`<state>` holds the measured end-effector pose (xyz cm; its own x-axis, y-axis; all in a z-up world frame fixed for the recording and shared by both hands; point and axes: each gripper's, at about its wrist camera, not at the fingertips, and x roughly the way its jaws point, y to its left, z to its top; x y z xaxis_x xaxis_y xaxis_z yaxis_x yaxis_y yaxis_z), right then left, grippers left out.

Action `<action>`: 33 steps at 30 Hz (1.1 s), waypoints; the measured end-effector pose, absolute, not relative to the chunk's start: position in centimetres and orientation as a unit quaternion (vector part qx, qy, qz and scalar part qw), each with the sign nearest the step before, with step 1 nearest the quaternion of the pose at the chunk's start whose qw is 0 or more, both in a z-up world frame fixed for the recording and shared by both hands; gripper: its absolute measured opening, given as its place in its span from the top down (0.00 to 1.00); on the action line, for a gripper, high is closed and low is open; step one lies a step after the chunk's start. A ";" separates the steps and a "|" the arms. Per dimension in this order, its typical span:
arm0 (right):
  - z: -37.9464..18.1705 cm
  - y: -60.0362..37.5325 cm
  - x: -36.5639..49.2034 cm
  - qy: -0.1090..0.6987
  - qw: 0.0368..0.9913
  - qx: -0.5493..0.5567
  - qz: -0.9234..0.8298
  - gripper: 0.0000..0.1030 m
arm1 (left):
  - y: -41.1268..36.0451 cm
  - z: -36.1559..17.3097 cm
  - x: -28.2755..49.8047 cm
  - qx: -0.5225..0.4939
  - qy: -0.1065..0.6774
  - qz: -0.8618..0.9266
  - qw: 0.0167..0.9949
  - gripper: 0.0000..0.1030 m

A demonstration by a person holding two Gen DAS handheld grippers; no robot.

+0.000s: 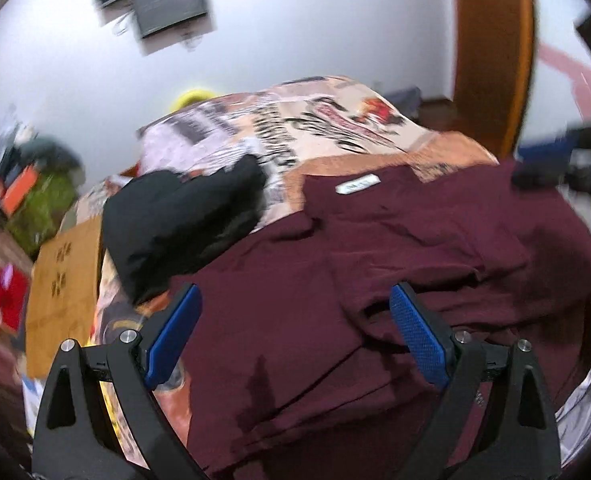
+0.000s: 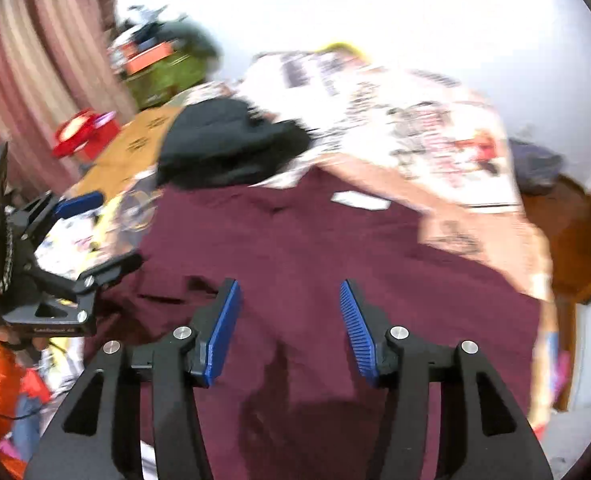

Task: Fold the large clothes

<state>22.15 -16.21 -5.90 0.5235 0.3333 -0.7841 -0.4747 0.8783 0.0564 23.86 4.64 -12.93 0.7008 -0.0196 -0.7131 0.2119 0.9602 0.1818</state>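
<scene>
A large maroon garment [image 1: 375, 248] lies spread on the bed, its white neck label [image 1: 357, 185] at the far side, with loose folds on the right. My left gripper [image 1: 295, 304] is open and empty above its near-left part. In the right wrist view the same garment [image 2: 315, 248] fills the middle, and my right gripper [image 2: 289, 300] is open and empty above it. The left gripper [image 2: 95, 232] also shows at the left edge of that view, jaws apart. In the left wrist view, the right gripper [image 1: 551, 168] is a dark blur at the far right.
A black garment [image 1: 183, 224] lies bunched on the patterned bedspread [image 1: 295, 128] beyond the maroon one. A cardboard box [image 1: 67, 280] stands left of the bed. A cluttered green heap [image 2: 167, 68] and a striped curtain [image 2: 35, 80] are at the far left. A wooden door frame [image 1: 495, 52] stands at the right.
</scene>
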 end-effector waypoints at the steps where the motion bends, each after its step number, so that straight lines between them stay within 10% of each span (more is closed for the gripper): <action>1: -5.8 -16.9 22.1 0.425 0.875 -0.084 0.217 0.53 | 3.4 -13.4 24.2 0.145 0.382 -0.071 0.910 0.08; 21: -12.8 -30.6 20.5 0.492 0.868 0.038 0.064 0.53 | -10.0 -21.6 29.7 0.236 0.465 -0.193 0.831 0.09; 27: -13.3 -31.8 20.0 0.495 0.865 0.066 0.051 0.53 | -11.1 -20.9 31.0 0.195 0.465 -0.228 0.833 0.68; 33: -12.8 -32.4 20.3 0.488 0.869 0.066 0.045 0.53 | -8.3 -16.4 31.5 0.128 0.415 -0.220 0.873 0.82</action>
